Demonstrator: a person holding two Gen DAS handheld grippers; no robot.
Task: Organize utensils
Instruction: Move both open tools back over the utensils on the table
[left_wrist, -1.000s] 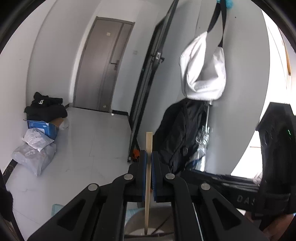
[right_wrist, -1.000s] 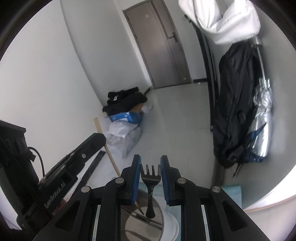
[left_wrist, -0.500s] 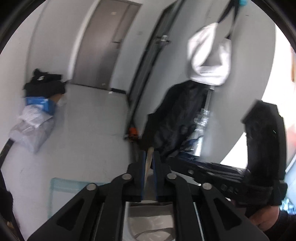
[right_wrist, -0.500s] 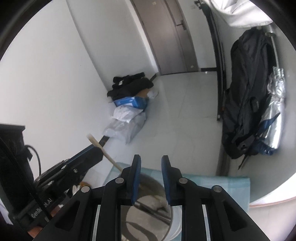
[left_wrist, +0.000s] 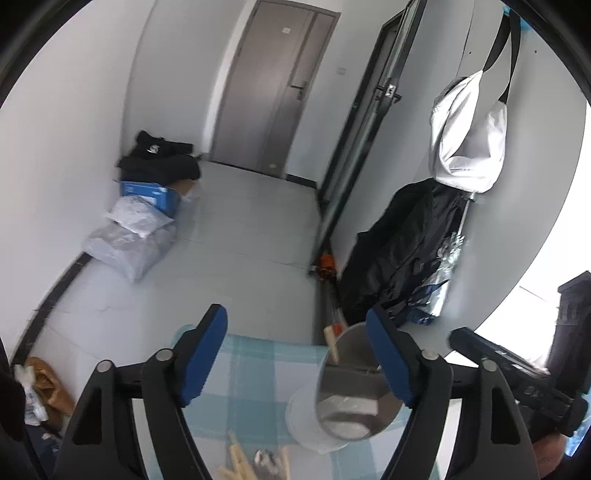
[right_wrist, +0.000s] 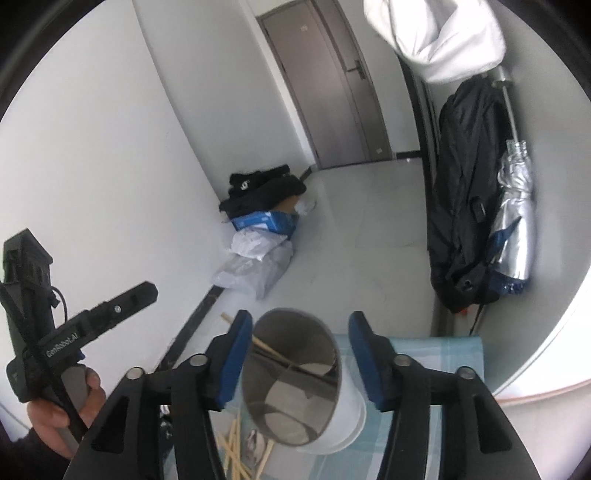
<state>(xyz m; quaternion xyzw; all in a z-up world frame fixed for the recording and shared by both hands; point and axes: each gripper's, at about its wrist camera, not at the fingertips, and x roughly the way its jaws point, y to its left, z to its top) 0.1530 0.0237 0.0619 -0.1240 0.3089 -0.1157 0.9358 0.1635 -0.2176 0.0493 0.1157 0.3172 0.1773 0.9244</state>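
Opening w/ nothing between them, left tongs (left_wrist: 295, 343) & right tongs (right_wrist: 301, 350) hover over steel cup (right_wrist: 291, 376) on checked tabletop (left_wrist: 258, 369); chopsticks (right_wrist: 273, 352) inside, more (right_wrist: 232, 450) beside.

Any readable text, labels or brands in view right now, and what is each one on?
"GenRobot.AI": on the side of the left gripper, seen from the right wrist view.
Blue box on the floor: white print, too blurred to read.
Black clothing: white logo, unreadable.
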